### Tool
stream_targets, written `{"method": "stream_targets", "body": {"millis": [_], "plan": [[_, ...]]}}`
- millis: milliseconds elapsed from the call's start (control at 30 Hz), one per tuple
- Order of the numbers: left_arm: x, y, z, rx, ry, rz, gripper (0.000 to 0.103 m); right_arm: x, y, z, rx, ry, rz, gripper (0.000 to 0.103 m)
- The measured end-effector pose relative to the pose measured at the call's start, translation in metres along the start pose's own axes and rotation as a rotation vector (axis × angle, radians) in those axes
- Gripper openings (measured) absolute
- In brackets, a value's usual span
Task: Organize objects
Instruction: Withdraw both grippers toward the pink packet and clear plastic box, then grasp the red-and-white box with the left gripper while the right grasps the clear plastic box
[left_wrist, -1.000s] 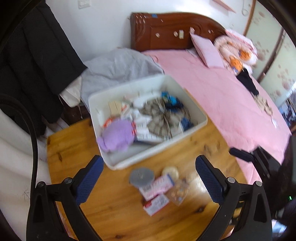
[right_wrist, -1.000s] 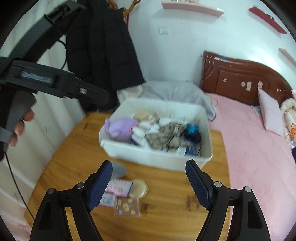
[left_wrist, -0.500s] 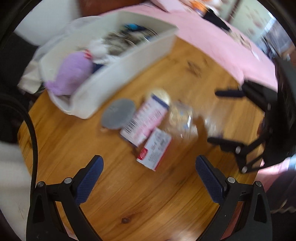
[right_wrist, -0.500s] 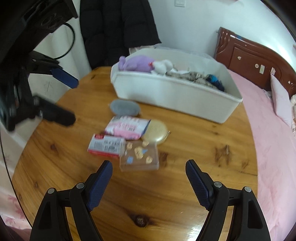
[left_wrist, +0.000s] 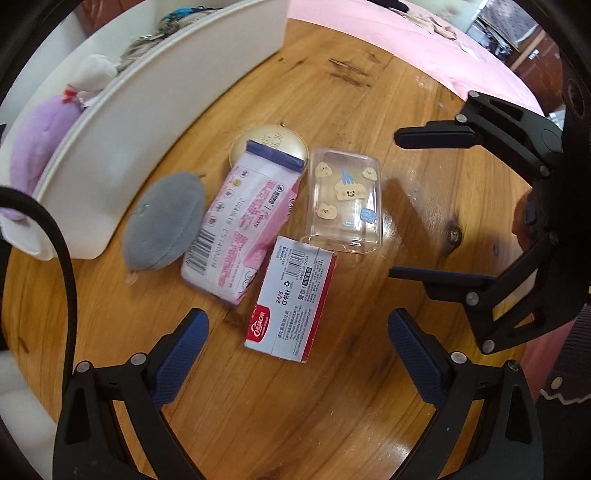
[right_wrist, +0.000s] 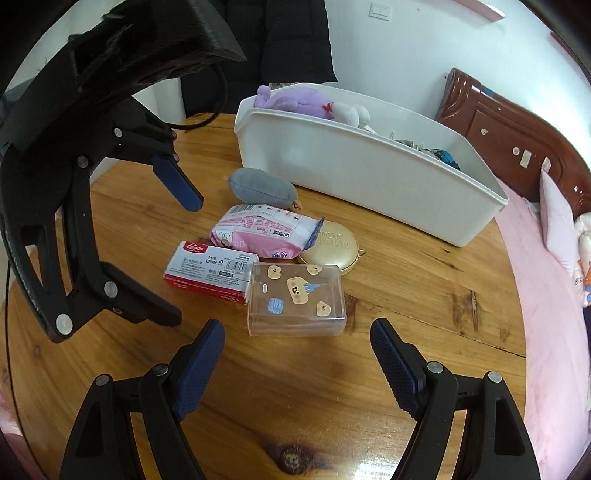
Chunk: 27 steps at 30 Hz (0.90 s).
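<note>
Since a second earlier both grippers had dropped from a high look over the bin to low over the tabletop cluster — the loose items filled both views instead of the bin's contents.

Left wrist view: the left gripper sat wide open, holding nothing, its blue pads either side of the near end of the staples box. The box lay flat on the wooden table, label up, one corner touching the clear case and one long edge against the pink tissue pack. The pack overlapped the gold compact; the grey pouch lay beside it, just beside the white bin. The purple plush sat in the bin already, so the bin looked like the destination. The right gripper showed at the right, also spread wide, near the clear case.

Right wrist view: the right gripper was fully open and empty, lined up on the clear case, the nearest item to it. The left gripper hung over the staples box from the left — likely one target per hand. The white bin stood behind the cluster, its open top within reach.

Judgement: nothing was gripped yet; five items remained on the table.
</note>
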<state>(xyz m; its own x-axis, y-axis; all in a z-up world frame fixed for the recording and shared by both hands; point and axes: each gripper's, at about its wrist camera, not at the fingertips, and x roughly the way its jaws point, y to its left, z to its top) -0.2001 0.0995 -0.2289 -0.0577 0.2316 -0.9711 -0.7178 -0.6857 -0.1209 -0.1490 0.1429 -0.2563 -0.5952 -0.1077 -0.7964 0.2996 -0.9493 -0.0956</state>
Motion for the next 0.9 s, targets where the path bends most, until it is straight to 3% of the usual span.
{"method": "stream_targets", "body": {"millis": [200, 333, 500, 667, 900], "plan": [[0.007, -0.007, 0.0, 0.046, 0.015, -0.051, 0.088, 0.011, -0.003, -0.001, 0.01, 0.009, -0.016, 0.082], [0.012, -0.01, -0.001, 0.053, 0.03, -0.082, 0.074, 0.015, -0.006, -0.001, 0.029, 0.013, -0.013, 0.082], [0.011, -0.012, -0.002, 0.035, 0.011, -0.11, 0.071, 0.02, -0.006, 0.002, 0.03, 0.023, 0.008, 0.082], [0.009, -0.009, 0.001, 0.025, 0.001, -0.12, 0.046, 0.026, -0.01, 0.005, 0.067, 0.031, 0.039, 0.082], [0.008, -0.024, -0.013, 0.025, 0.008, -0.095, 0.043, 0.035, -0.02, 0.012, 0.117, 0.03, 0.067, 0.082]]}}
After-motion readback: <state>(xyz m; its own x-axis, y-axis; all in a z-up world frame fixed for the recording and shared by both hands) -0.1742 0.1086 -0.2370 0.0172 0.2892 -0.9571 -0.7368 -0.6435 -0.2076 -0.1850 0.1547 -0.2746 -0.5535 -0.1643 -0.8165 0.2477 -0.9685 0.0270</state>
